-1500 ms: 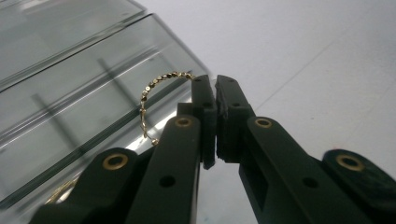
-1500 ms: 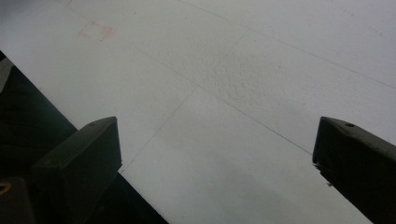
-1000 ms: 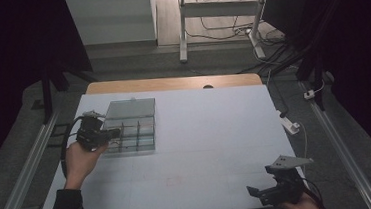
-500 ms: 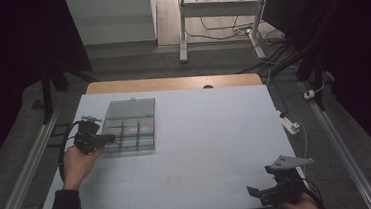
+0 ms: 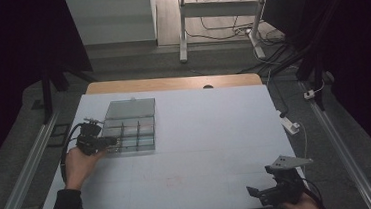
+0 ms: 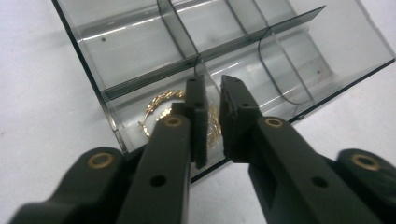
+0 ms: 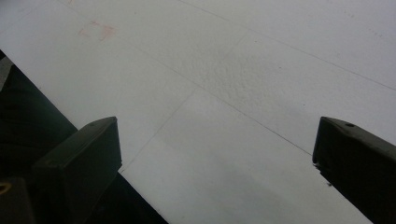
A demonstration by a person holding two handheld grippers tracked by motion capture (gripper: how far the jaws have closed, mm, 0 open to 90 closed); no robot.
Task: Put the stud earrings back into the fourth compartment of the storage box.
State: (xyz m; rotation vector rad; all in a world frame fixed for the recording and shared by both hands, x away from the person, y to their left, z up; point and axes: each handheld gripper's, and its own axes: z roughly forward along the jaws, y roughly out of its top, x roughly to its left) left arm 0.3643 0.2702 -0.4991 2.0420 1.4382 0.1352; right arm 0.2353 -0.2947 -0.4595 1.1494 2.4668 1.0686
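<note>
A smoky clear organiser box [image 5: 134,128] with its lid [image 5: 129,109] folded back lies on the white table's [image 5: 211,132] far left. In the left gripper view its dividers [image 6: 180,32] form several compartments, and a gold chain [image 6: 159,100] lies in the nearest one. My left gripper [image 5: 110,141] hovers at the box's left edge. Just over that chain, the left gripper's [image 6: 212,86] jaws stand slightly parted with nothing between them. My right gripper [image 5: 254,191] rests at the table's front right edge. There the right gripper [image 7: 215,135] is wide open over bare table.
A white power strip [image 5: 289,123] with its cord lies beside the table's right edge. A wooden strip [image 5: 172,83] runs along the far end. Metal rails [image 5: 26,172] flank both sides. A faint red mark [image 5: 172,181] sits near the front middle.
My left gripper has drawn back leftward, from over the box's middle to its left edge. The right gripper has stayed put.
</note>
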